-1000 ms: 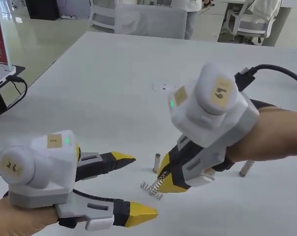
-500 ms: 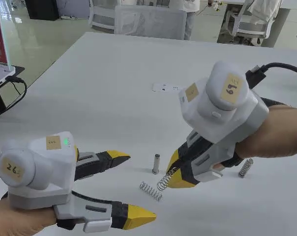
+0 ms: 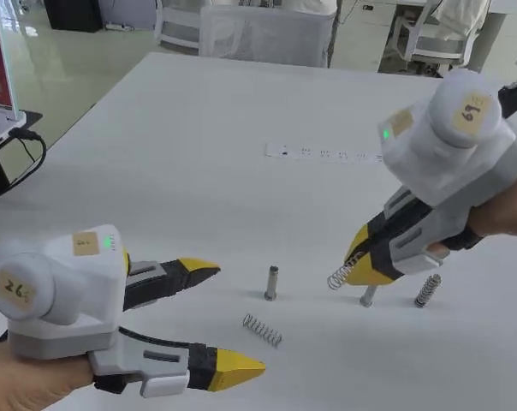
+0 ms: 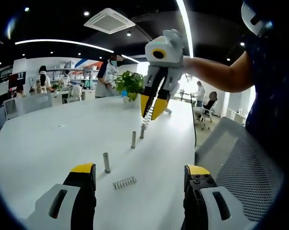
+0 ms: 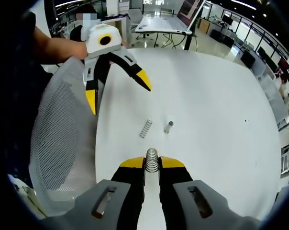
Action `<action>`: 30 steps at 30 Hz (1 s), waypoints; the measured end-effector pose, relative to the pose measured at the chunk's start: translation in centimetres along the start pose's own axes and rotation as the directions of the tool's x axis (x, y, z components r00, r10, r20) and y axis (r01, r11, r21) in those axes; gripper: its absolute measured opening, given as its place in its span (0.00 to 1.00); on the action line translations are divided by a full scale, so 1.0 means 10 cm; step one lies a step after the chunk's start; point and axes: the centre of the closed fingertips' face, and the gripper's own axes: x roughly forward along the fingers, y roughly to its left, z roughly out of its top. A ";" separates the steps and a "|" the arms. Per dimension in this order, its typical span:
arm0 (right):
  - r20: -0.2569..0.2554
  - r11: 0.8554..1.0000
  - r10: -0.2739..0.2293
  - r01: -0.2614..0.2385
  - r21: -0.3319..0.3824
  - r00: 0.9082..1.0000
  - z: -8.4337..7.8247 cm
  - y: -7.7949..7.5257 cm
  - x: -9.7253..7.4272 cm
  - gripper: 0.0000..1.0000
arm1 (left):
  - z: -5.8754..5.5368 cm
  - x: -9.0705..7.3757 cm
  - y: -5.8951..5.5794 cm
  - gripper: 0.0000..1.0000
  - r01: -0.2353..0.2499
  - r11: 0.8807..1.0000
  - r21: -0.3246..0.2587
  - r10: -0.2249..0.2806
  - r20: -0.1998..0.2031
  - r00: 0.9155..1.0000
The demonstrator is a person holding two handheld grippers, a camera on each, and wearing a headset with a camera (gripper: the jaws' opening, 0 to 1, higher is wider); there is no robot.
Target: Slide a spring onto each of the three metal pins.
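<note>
The right gripper [image 3: 361, 264], at the right of the head view, is clamped on a spring [image 3: 339, 275] near a metal pin [image 3: 368, 296]; the left gripper [image 3: 226, 318], lower left, has its jaws spread apart. A loose spring [image 3: 262, 330] lies on the table [image 3: 199, 154] just below a second pin [image 3: 271, 282]; a third spring [image 3: 427, 290] stands towards the right edge.

I hold one spring [image 5: 152, 159], a thin steel coil, pinched near its end in my right gripper [image 3: 358, 261], with the free length poking out below the yellow tips. A second spring [image 3: 262, 330] lies flat, just in front of a short grey pin [image 3: 271, 282] that stands upright. Another bare pin [image 3: 368, 295] stands near a third spring [image 3: 427, 290], which stands up at a tilt. I cannot tell whether a pin is inside it.
</note>
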 end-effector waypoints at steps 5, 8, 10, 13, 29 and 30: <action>-0.026 0.999 -0.038 0.038 0.019 0.999 -0.11 -0.13 -0.08 0.08 | 0.00 0.00 0.01 0.72 -0.004 1.000 0.002 0.004 0.002 1.000; -0.042 0.998 -0.053 0.054 0.026 0.998 -0.16 -0.20 -0.11 0.08 | -0.01 -0.01 0.01 0.72 -0.005 1.000 0.004 0.005 -0.001 1.000; -0.053 0.998 -0.060 0.062 0.031 0.997 -0.20 -0.24 -0.12 0.08 | -0.01 -0.01 0.01 0.72 -0.005 1.000 0.002 0.005 -0.002 1.000; -0.071 0.997 -0.066 0.069 0.041 0.995 -0.26 -0.29 -0.13 0.08 | -0.01 -0.01 0.01 0.71 -0.005 1.000 0.002 0.005 -0.002 1.000; -0.221 0.996 -0.073 0.082 0.034 0.973 -0.57 -0.48 0.03 0.08 | -0.01 -0.02 0.03 0.71 -0.005 1.000 0.003 0.005 -0.005 1.000; -0.226 0.996 -0.071 0.081 0.035 0.972 -0.58 -0.48 0.05 0.08 | -0.01 -0.02 0.03 0.71 -0.005 1.000 0.004 0.005 -0.006 1.000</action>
